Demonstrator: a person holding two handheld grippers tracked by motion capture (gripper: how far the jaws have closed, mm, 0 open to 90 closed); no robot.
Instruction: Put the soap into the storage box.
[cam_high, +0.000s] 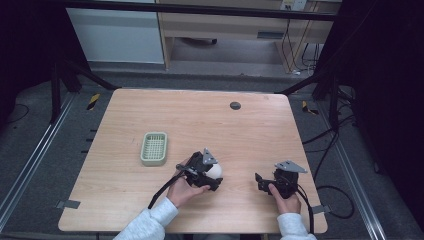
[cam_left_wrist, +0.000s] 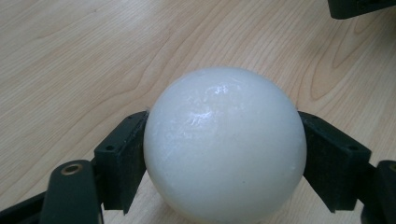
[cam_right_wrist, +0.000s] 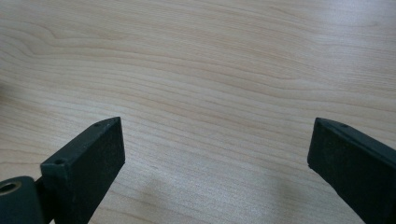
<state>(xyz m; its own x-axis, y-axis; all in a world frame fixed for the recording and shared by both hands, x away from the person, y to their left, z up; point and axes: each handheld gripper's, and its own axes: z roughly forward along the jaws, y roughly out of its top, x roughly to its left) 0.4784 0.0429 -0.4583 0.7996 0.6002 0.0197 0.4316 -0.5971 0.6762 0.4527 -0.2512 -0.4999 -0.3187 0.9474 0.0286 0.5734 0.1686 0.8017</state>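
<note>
A smooth white ball (cam_left_wrist: 225, 144) sits between the two black jaws of my left gripper (cam_left_wrist: 223, 154), which press on its sides. From above, the ball (cam_high: 215, 170) lies near the front middle of the wooden table (cam_high: 200, 120), with my left gripper (cam_high: 210, 175) shut on it. My right gripper (cam_high: 260, 181) rests to the right, near the front edge. Its jaws (cam_right_wrist: 217, 149) stand wide apart over bare wood with nothing between them.
A pale green slotted basket (cam_high: 154, 148) lies left of the ball. A dark round cap (cam_high: 235, 105) is set into the table at the back. Black cables (cam_high: 160, 192) trail from both grippers toward the front edge.
</note>
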